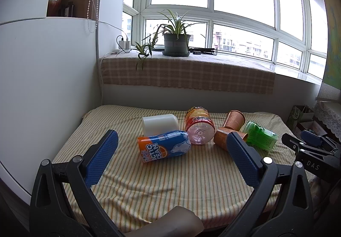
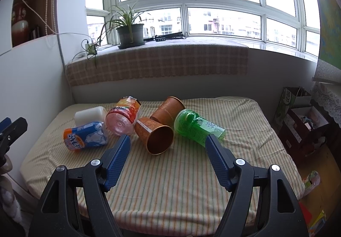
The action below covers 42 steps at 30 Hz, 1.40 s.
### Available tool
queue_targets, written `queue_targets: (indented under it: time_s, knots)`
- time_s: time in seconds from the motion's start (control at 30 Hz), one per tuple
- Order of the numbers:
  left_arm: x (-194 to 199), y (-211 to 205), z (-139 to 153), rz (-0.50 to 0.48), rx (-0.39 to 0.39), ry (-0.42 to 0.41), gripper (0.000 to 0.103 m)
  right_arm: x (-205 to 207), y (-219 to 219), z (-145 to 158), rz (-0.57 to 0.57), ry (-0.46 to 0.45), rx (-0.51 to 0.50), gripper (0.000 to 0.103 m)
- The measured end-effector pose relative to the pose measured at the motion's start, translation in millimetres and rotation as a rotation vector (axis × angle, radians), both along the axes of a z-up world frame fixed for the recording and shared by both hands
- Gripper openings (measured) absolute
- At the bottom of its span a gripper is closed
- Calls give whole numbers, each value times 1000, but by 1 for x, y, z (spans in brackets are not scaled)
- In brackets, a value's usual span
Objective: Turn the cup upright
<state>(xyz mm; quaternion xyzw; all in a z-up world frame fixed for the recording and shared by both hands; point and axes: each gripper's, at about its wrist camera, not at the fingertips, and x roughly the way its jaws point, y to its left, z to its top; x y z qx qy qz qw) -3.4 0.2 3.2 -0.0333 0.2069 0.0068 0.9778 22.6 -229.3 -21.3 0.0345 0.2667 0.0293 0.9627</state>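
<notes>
Several cups lie on their sides in a cluster on the striped cloth. A blue-and-orange cup (image 1: 165, 148) (image 2: 85, 136), a white cup (image 1: 159, 124) (image 2: 90, 117), a pink-and-orange cup (image 1: 199, 128) (image 2: 123, 117), two copper cups (image 2: 155, 134) (image 2: 168, 109) and a green cup (image 2: 197, 128) (image 1: 261, 136). My left gripper (image 1: 172, 151) is open and empty, just short of the blue-and-orange cup. My right gripper (image 2: 168, 149) is open and empty, just short of the near copper cup, whose mouth faces me.
The table (image 2: 181, 183) stands against a white wall on the left and a window ledge with a potted plant (image 1: 175, 42) behind. Bags and boxes (image 2: 298, 115) stand on the floor to the right. My right gripper shows at the right edge of the left wrist view (image 1: 309, 147).
</notes>
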Motion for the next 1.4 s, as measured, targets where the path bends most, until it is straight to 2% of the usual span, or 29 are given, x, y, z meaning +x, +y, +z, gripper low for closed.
queue_targets:
  time_s: [0.37, 0.6, 0.97, 1.17, 1.4]
  knots:
    - [-1, 13, 4, -3, -1, 12, 103, 21, 1, -4, 21, 52, 29, 72]
    - [9, 26, -12, -1, -38, 75, 103, 58, -4, -3, 44, 118, 72, 72]
    - [10, 37, -42, 7, -63, 164, 103, 147, -17, -2, 66, 332, 302, 72]
    - [5, 51, -53, 29, -90, 185, 103, 198, -7, -14, 74, 483, 345, 72]
    - [-2, 69, -58, 53, -126, 193, 103, 239, 8, -38, 9, 625, 344, 72]
